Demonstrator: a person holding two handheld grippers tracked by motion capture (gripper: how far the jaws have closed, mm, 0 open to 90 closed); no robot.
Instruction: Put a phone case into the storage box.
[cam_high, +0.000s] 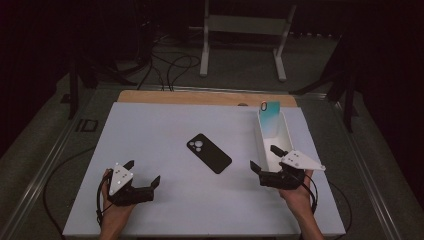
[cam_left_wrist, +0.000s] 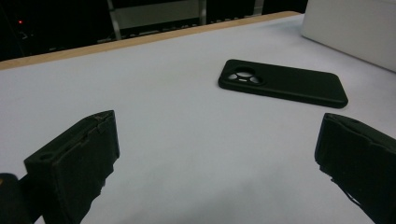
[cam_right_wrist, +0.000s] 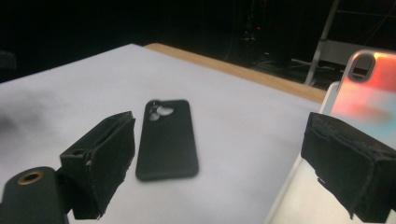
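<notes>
Lying flat, back up, at the middle of the white bench (cam_high: 165, 200): one black phone case (cam_high: 209, 153), camera cut-outs toward the far left, untouched by either tool.

Item, box: white narrow box (cam_high: 287, 134) at the right side of the bench, long axis running away from the person. One teal-to-orange phone case (cam_high: 270, 117) stands in its far end, leaning against the end wall, top edge above the rim.

Item, left tool (cam_high: 143, 176): held low at the near left of the bench, jaws spread wide, nothing between them. In the left gripper view the black case lies ahead and to the right, well apart from the fingertips (cam_left_wrist: 77, 161).

Item, right tool (cam_high: 264, 159): held at the near end of the box, jaws wide apart and holding nothing; one jaw seems to sit over the box's near end, the other over the bench beside it. In the right gripper view the black case (cam_right_wrist: 167, 137) lies just beyond the left jaw.

Step in hand, as judged: approach, before any grasp; the black case looks like the piece to be filed into the box beside the coloured one.

Next move calls for: bringing one tool, likely the right as the nearer, over the black case, straddling its short width, lowering until the jaws bracket both long edges, then closing. The case is thin and flat on the bench, so the jaws must come right down to the surface.
</notes>
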